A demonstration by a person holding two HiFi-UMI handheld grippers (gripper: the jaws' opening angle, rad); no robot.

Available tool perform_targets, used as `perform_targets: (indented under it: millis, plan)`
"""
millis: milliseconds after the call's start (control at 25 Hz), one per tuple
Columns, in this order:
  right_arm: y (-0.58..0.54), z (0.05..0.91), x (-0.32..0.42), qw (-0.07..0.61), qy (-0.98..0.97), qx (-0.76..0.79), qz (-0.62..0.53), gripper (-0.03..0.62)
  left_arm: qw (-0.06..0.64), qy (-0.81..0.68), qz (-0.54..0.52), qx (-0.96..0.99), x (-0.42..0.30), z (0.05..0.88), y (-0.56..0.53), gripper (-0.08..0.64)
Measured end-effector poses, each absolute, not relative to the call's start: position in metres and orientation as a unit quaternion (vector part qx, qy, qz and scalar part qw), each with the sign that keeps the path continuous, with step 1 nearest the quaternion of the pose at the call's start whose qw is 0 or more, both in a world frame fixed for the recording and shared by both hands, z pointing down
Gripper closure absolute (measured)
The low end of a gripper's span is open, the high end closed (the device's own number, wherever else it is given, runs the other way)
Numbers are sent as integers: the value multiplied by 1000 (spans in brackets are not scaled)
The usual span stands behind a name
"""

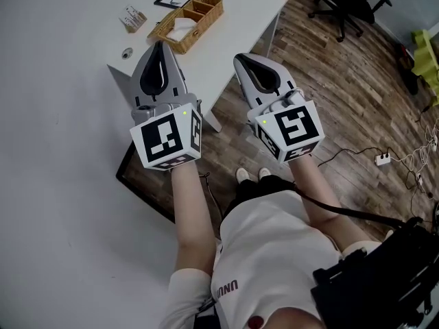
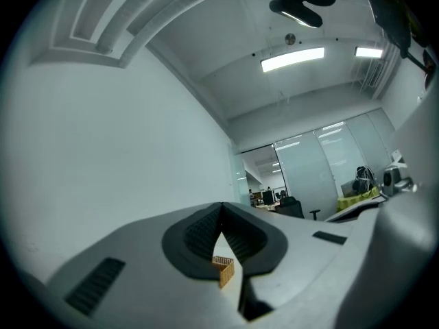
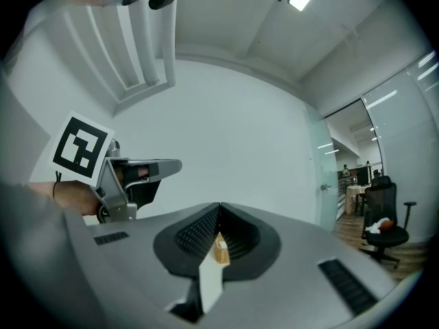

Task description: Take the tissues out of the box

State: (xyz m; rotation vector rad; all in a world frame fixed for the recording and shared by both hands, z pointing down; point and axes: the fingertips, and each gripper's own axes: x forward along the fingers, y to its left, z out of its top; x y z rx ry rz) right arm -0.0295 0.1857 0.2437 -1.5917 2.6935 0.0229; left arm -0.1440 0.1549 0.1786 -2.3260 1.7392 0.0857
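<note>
My left claw (image 1: 162,45) and my right claw (image 1: 242,59) are both squeezed shut with nothing in them, close to me. Far across the white table (image 1: 62,101) sits the woven box (image 1: 206,23), and the white tissues (image 1: 182,27) lie in its big part, while its small far parts look empty. I think the tissues are light, soft and easy to tear, so I should pinch the top bit that sticks up.

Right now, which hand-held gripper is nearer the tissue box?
Left. Left hand-held gripper: over the table, beside the tissue box. Right hand-held gripper: farther off, by the table edge.
</note>
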Motion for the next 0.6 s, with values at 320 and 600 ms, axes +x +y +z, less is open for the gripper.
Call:
perform_targets:
  millis: [320,600]
  plan:
    - [184,241,-26,5,847,-531,15,572,99,593,32,-799,-159,187,150,548]
    - [176,243,-11,12,836,-548,7,572,97,591,29,-800,-163,192,144,548]
